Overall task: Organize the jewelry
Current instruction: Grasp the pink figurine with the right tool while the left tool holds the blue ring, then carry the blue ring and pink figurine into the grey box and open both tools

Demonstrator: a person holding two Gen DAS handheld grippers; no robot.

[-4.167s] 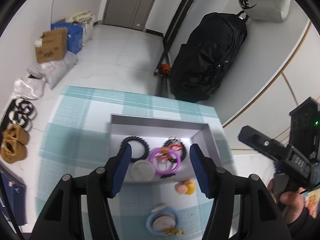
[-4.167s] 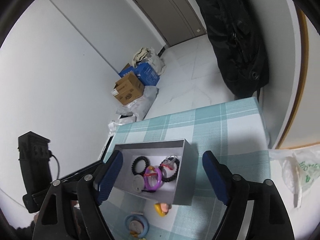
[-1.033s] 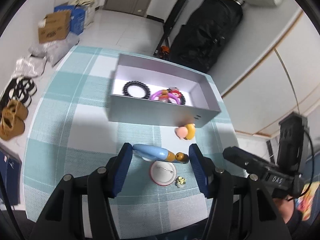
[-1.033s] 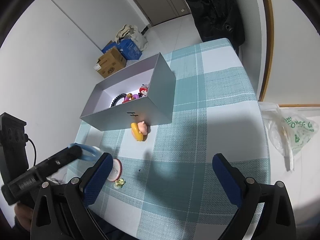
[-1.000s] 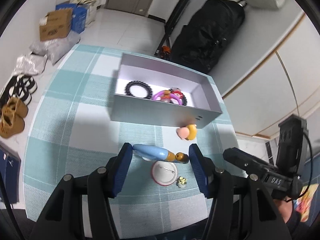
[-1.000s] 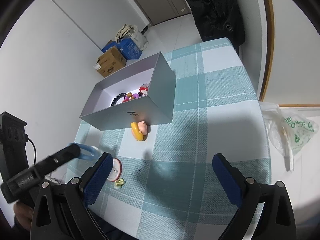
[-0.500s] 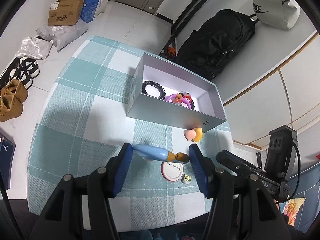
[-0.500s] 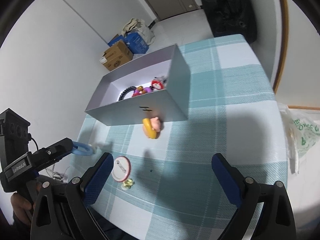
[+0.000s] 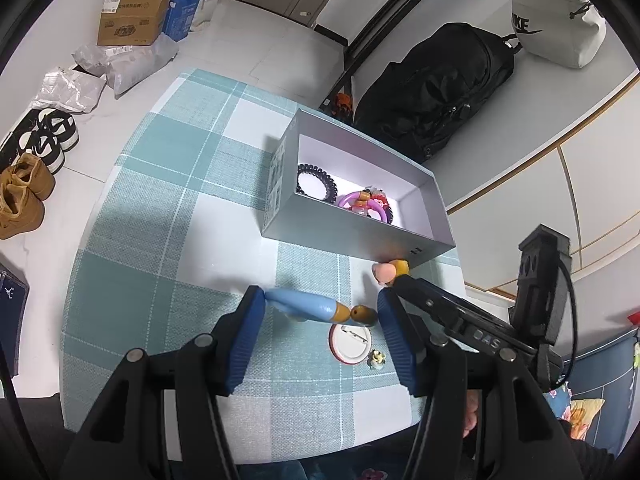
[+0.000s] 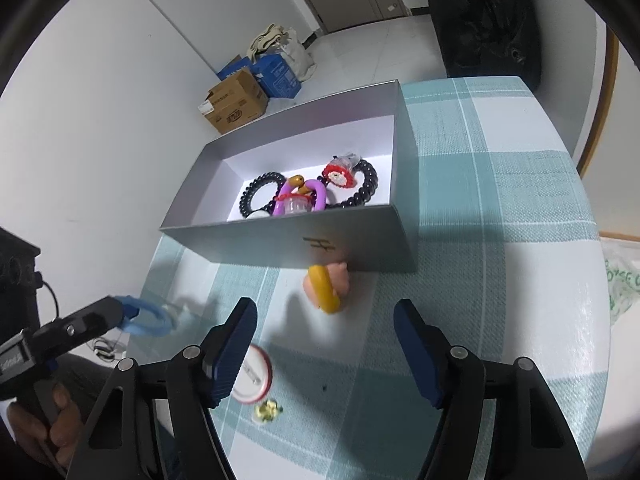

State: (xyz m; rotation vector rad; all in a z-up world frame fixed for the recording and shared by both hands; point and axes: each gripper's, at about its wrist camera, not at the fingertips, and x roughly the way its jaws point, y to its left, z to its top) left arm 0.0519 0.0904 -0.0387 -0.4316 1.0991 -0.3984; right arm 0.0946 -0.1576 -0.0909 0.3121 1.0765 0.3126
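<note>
My left gripper is shut on a light blue bracelet with wooden beads and holds it above the checked tablecloth; the bracelet also shows in the right wrist view. My right gripper is open and empty, just short of a yellow and pink ring that lies against the grey box. The box holds black coil hair ties, a purple ring and a red charm. A white round badge and a small yellow-green charm lie near the front edge.
The table's front edge is close below both grippers. A black bag, cardboard boxes and shoes are on the floor beyond the table. A plastic bag lies at the right.
My left gripper has lifted the blue bracelet off the cloth and drawn back from the box. My right gripper has come down and forward toward the yellow and pink ring.
</note>
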